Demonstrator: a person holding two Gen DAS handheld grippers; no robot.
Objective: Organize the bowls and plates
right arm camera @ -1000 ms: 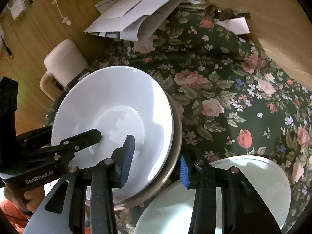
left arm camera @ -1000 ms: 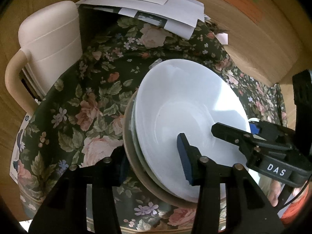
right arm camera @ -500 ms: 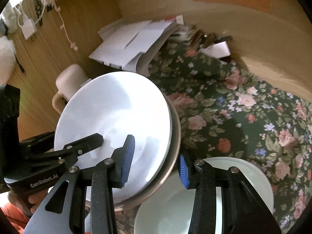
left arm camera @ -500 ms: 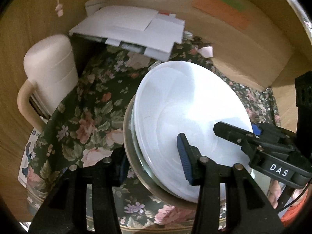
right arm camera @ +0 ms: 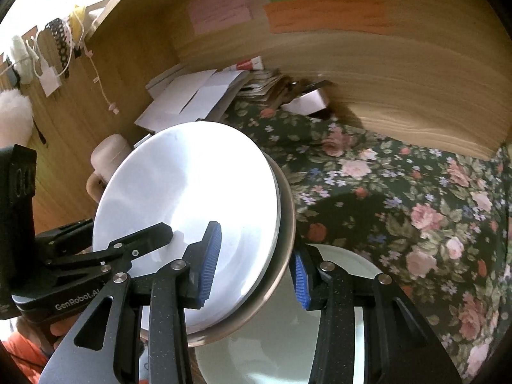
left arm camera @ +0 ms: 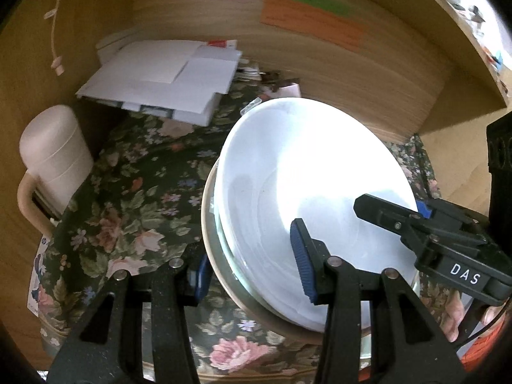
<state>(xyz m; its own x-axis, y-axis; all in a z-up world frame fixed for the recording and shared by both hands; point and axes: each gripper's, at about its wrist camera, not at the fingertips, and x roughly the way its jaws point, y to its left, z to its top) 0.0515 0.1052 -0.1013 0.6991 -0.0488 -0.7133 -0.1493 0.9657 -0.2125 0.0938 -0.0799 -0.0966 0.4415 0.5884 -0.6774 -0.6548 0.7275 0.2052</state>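
Observation:
A stack of plates, white ones on a brownish one, is held tilted in the air above the floral tablecloth. My left gripper is shut on its near rim, one finger above and one below. My right gripper is shut on the opposite rim of the same stack. Each gripper shows in the other's view. A pale green-white plate lies on the table under the right gripper.
A cream jug stands at the left. A pile of white papers lies at the back against the wooden wall. Coloured paper notes hang on the wall. Floral cloth stretches to the right.
Both grippers have lifted the plate stack higher off the table and tilted the view up. More of the wall and its notes now shows.

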